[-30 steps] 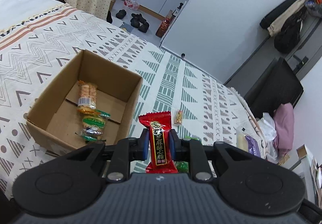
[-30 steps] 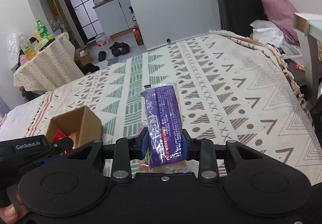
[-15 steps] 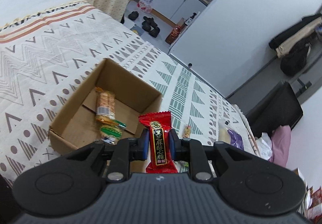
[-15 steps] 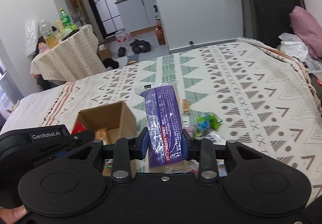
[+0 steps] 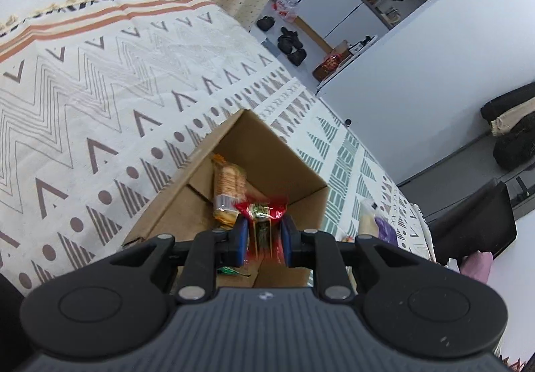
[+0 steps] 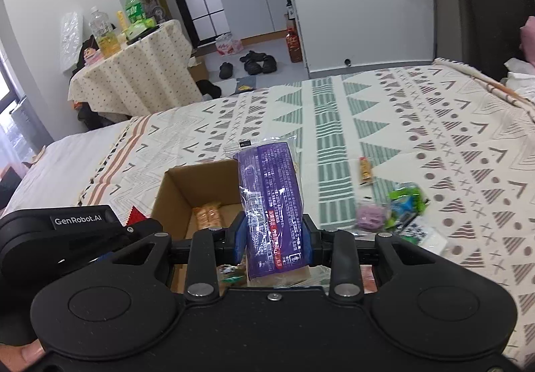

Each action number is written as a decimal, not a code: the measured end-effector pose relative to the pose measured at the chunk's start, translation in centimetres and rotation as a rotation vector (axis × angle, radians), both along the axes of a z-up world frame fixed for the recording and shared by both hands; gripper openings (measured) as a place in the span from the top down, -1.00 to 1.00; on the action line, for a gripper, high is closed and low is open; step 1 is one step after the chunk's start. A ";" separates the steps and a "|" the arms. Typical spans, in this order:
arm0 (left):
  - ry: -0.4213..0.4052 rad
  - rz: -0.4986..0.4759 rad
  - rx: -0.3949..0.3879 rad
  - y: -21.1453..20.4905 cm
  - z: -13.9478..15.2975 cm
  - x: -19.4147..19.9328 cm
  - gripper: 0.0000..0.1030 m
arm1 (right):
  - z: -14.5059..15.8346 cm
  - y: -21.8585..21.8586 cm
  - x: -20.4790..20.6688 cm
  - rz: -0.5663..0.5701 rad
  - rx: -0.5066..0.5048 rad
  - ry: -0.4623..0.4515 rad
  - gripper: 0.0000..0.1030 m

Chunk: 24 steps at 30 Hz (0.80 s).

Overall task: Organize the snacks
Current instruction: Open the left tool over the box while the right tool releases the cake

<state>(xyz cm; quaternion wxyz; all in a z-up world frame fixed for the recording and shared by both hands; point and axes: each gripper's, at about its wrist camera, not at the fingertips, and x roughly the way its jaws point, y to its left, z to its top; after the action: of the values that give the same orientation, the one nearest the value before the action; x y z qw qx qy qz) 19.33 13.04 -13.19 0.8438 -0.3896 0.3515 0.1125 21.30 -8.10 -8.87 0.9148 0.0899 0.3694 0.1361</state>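
Left wrist view: my left gripper [image 5: 261, 240] hangs over the open brown cardboard box [image 5: 302, 168] on the patterned bedspread [image 5: 100, 88], its fingers spread, the blurred red candy wrapper [image 5: 261, 211] loose between them. My right gripper [image 6: 273, 240] pinches an upright purple plastic snack packet [image 6: 271, 201] by the box's near edge; an orange cracker pack [image 5: 229, 183] lies inside.

Even, soft indoor light fills both views, with daylight seemingly entering at the far left edge of the right wrist view. Fisheye distortion bends the walls and darkens the corners. The red foil snack wrapper [image 5: 261, 220] is motion-blurred; glare streaks the glossy purple plastic snack packet [image 6: 272, 205].
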 end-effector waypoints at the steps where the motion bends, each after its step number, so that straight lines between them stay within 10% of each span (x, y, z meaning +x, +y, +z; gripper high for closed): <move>1: 0.004 0.002 -0.001 0.1 -0.2 0.1 0.62 | -0.2 0.3 0.2 0.004 0.000 0.004 0.39; 9: 0.028 0.055 -0.009 1.0 -0.7 0.3 0.51 | -1.5 2.8 2.1 0.031 0.020 0.033 0.39; 24: 0.086 0.084 0.046 -1.9 -0.3 0.9 -0.67 | -1.7 -0.2 1.8 -0.033 0.012 0.060 -0.17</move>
<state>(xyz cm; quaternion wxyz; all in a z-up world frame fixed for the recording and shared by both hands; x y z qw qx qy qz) 20.19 11.17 -13.47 0.8313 -0.3791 0.3680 0.1725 23.12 -8.30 -10.55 0.9049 0.1056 0.3943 0.1207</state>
